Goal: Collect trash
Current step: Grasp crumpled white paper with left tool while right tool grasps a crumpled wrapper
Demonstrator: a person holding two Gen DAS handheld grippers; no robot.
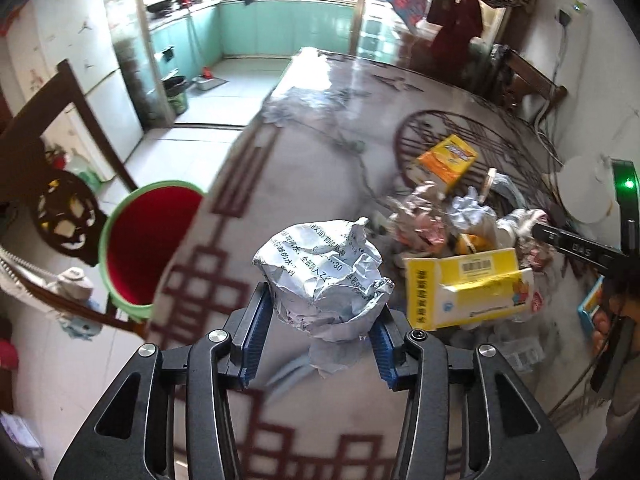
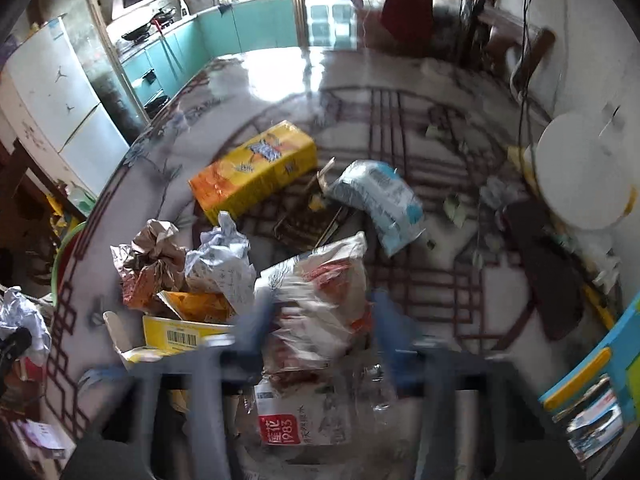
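My left gripper is shut on a crumpled ball of printed white paper and holds it above the patterned table, right of a red bin with a green rim that stands beside the table's left edge. My right gripper is blurred; its blue pads stand either side of a crinkled white and red plastic wrapper at the near end of a trash pile. I cannot tell if the pads press on it. The pile holds a yellow carton, crumpled paper and a brown foil wrapper.
An orange box and a pale blue pack lie further back on the round table. A white round lid sits at the right. A dark chair stands left of the bin. The bin's rim shows at the table's left edge.
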